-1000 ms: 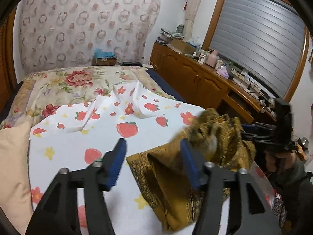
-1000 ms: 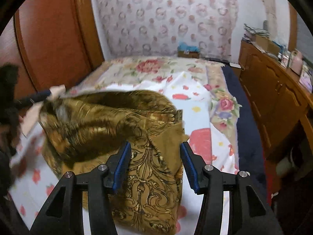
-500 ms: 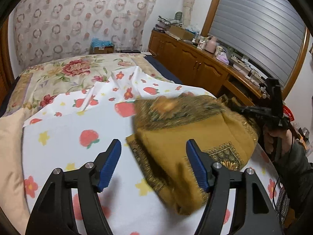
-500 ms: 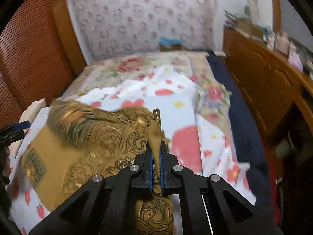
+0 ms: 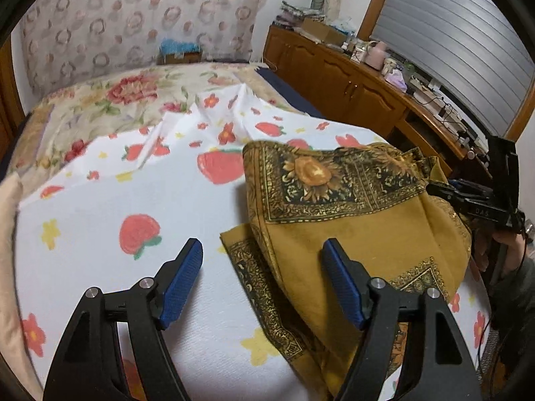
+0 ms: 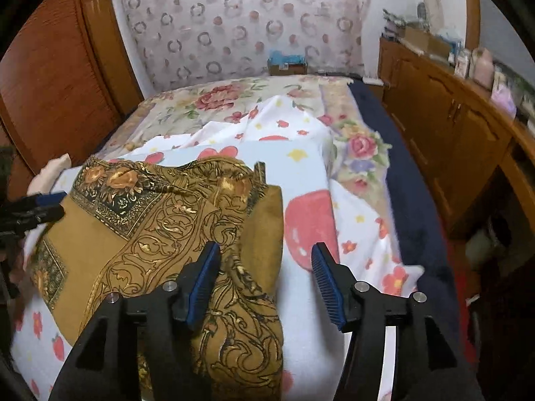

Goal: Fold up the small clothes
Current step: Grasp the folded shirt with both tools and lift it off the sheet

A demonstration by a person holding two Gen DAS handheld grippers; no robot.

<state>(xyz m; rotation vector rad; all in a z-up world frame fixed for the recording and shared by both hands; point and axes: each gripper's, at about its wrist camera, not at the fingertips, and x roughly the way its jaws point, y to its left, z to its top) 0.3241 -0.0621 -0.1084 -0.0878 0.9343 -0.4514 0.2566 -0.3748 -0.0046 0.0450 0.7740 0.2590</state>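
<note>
A mustard-gold patterned cloth point(image 5: 351, 220) lies loosely folded on the white strawberry-print sheet point(image 5: 133, 200). My left gripper point(image 5: 261, 245) hangs open just above the cloth's near left corner, its right pad over the fabric and its left pad over the sheet. In the right wrist view the cloth point(image 6: 160, 220) spreads to the left. My right gripper point(image 6: 265, 247) has its jaws opening; the cloth's right folded edge lies between them and no pad presses on it. Each gripper shows at the edge of the other's view, the right gripper point(image 5: 468, 197) and the left gripper point(image 6: 33, 207).
The sheet point(image 6: 307, 167) covers a flowered bedspread point(image 5: 127, 93). A peach pillow point(image 5: 6, 234) lies at the bed's left side. A long wooden cabinet point(image 5: 351, 80) with clutter on top runs along the right. A wooden wardrobe point(image 6: 50, 77) stands on the left.
Half a second ago my right gripper was shut on the cloth's edge; now it has let go and the cloth has settled flatter. My left gripper has sunk closer to the bed.
</note>
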